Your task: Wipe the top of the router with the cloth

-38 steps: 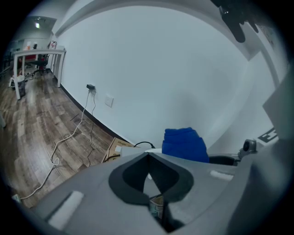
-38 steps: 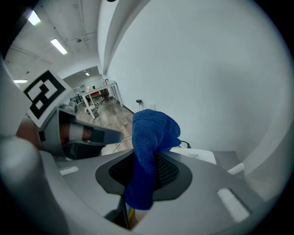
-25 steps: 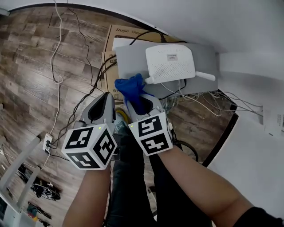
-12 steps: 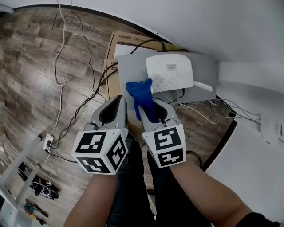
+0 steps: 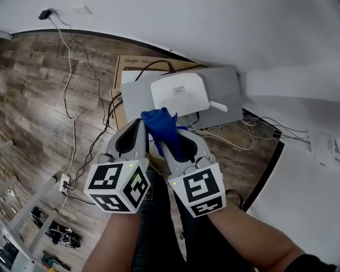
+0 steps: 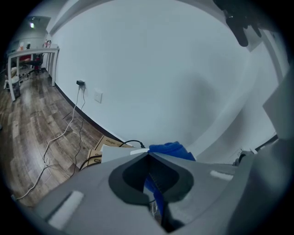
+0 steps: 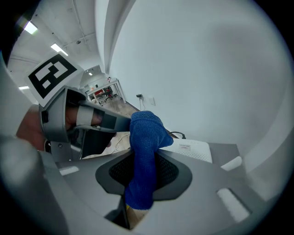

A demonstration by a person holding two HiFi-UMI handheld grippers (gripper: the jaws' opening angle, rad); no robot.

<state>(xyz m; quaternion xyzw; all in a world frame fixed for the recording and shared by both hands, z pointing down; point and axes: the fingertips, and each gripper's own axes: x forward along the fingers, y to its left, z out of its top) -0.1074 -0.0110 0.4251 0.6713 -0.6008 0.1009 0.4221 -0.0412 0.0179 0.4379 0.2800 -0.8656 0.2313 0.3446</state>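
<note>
Right gripper view shows the right gripper [image 7: 143, 160] clamped on the cloth [image 7: 144, 131], whose free end should sweep flat across the router [image 5: 178, 94], while the left gripper [image 6: 148, 159], jaws together and empty, holds aside.

Floored in grey-brown wood planks [image 5: 32, 79], walled in plain white [image 5: 186, 21], edged with dark skirting [image 5: 85, 36] just behind the cardboard box [image 5: 130, 62]. Left of the box, a black plug [image 5: 45, 14] on the wall and a white cable [image 5: 65, 79] trailing over the floor to a power strip [image 5: 64, 184]. Right of the box, tangled thin wires [image 5: 265, 127] beside a white surface [image 5: 303, 186]. Far left of the box along the wall, a white desk [image 6: 32, 49]. Lit by ceiling strips [image 7: 31, 27].
</note>
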